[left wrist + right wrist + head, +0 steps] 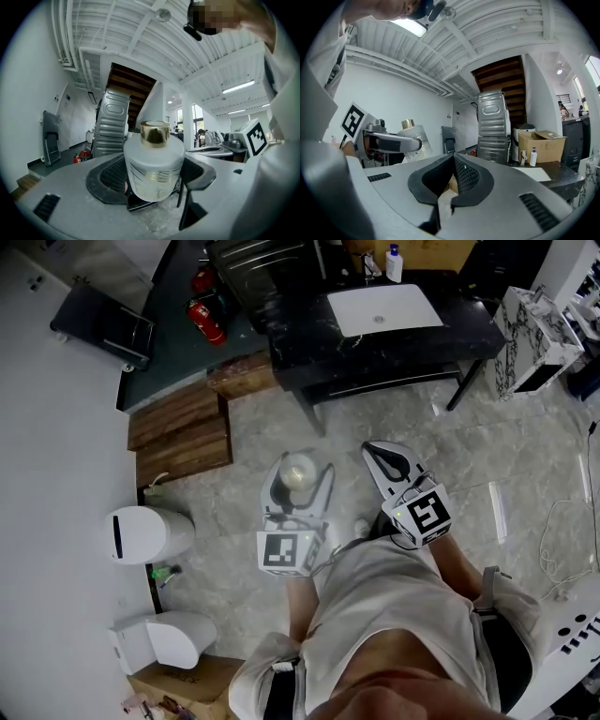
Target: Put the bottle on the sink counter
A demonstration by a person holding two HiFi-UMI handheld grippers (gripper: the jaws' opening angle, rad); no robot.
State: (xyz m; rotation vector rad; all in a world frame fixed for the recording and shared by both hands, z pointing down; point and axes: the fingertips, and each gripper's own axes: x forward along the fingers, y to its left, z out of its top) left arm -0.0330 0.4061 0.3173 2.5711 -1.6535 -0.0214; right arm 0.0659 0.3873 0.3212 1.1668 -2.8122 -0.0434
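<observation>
A frosted white bottle (pixel 298 471) with a gold cap stands upright between the jaws of my left gripper (pixel 296 493), which is shut on it. In the left gripper view the bottle (pixel 153 164) fills the middle, with the left gripper (pixel 153 180) clamped on its lower body. My right gripper (pixel 388 459) is held beside it, shut with nothing in it; its pads (pixel 461 176) meet. From the right gripper view the bottle (pixel 414 137) shows at the left. The dark sink counter (pixel 300 338) with its white basin (pixel 384 307) lies well ahead across the floor.
A white pump bottle (pixel 395 263) stands at the counter's back. Red fire extinguishers (pixel 208 320) and wooden steps (pixel 183 432) lie left of the counter. White bins (pixel 150 532) stand along the left wall. A marble-patterned box (pixel 534 338) is at the right.
</observation>
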